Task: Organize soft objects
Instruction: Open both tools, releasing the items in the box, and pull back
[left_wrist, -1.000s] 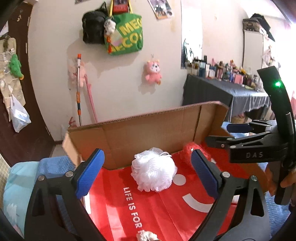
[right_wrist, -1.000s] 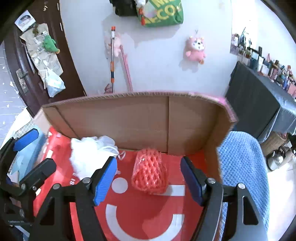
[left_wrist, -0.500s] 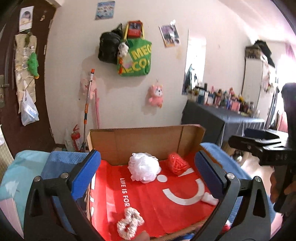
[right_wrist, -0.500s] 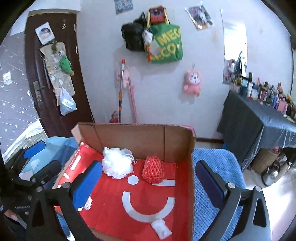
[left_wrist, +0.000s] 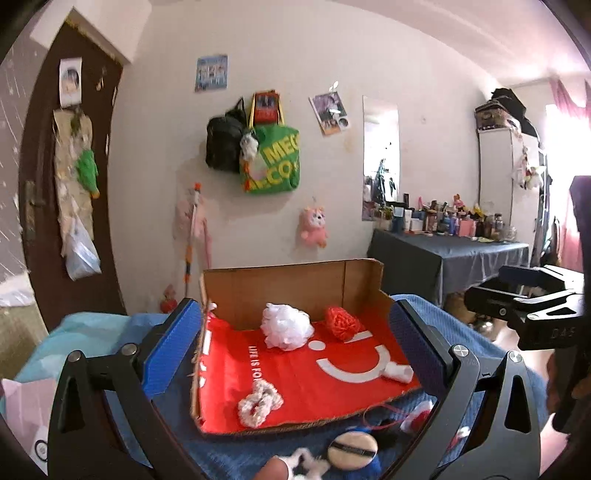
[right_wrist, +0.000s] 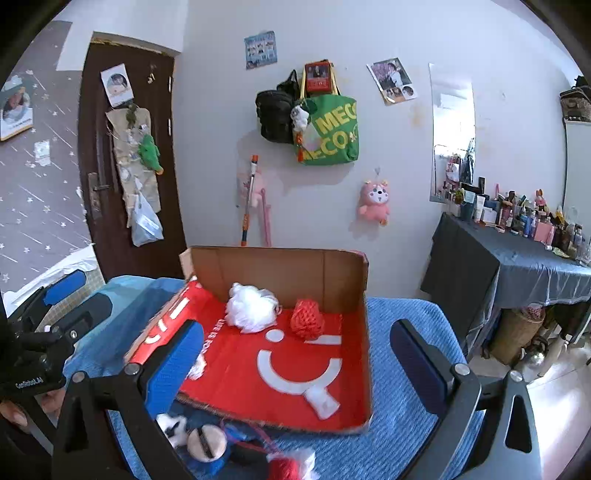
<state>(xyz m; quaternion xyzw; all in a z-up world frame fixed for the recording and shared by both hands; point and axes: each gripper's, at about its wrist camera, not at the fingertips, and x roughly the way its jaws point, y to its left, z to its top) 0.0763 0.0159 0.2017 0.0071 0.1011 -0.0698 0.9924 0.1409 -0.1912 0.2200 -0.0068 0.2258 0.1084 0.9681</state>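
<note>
Holding both grippers back from the cardboard box (left_wrist: 295, 291), I have the left gripper (left_wrist: 295, 350) and the right gripper (right_wrist: 295, 358) spread wide, nothing between the pads of either. The box sits on a blue knitted blanket (right_wrist: 406, 369), its red liner (left_wrist: 295, 373) facing up. Against its far wall lie a white bath pouf (left_wrist: 286, 329) and, just beside it toward the far right corner, a red mesh ball (left_wrist: 342, 323). Near the front edge lies a white scrunchie (left_wrist: 259, 401); at the front right corner, a small white roll (left_wrist: 399, 372).

Outside the box's front edge, on the blanket, wait a round powder puff (right_wrist: 206, 442), a black-and-white fluffy piece (right_wrist: 172, 428) and a red-and-white tuft (right_wrist: 288, 466).

The risks, as I judge them: the box has no front wall, so a carelessly dropped item may roll back out. The loose pieces lie close together with red cord (right_wrist: 266, 441) among them, so closing on one may snag that cord or drag a neighbour. The powder puff is flat; my fingers may pinch blanket instead.
</note>
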